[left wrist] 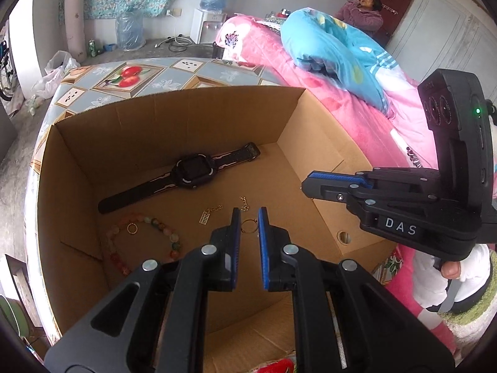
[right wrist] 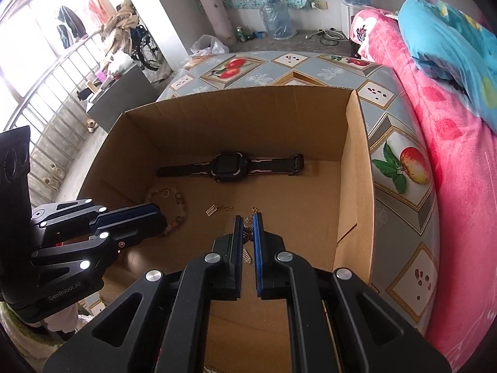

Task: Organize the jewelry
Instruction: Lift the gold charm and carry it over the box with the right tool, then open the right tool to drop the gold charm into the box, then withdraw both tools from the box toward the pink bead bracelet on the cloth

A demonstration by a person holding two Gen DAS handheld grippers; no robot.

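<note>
I look down into an open cardboard box (left wrist: 174, 115) standing on a fruit-patterned table (right wrist: 400, 161) beside a pink bed (left wrist: 341, 108). Its four walls rise well above the floor of the box; the top is open.

On the box floor: a black watch (left wrist: 186, 172) lying flat near the far wall, a beaded bracelet (left wrist: 143, 242) near the left wall with a small gold ring (left wrist: 132, 228) inside its loop, a gold charm on a chain (left wrist: 208, 214) at centre, and a second ring (left wrist: 248, 226). Bare cardboard lies between the pieces and toward the right wall.

My left gripper (left wrist: 249, 217) points steeply down over the box, its jaws nearly together with a narrow gap; the second ring shows through that gap on the floor below, not held. My right gripper (right wrist: 247, 223) reaches in from the right wall, angled down, its jaws nearly together; a gold chain piece (right wrist: 247, 233) sits between the pads, but I cannot tell whether they pinch it.
</note>
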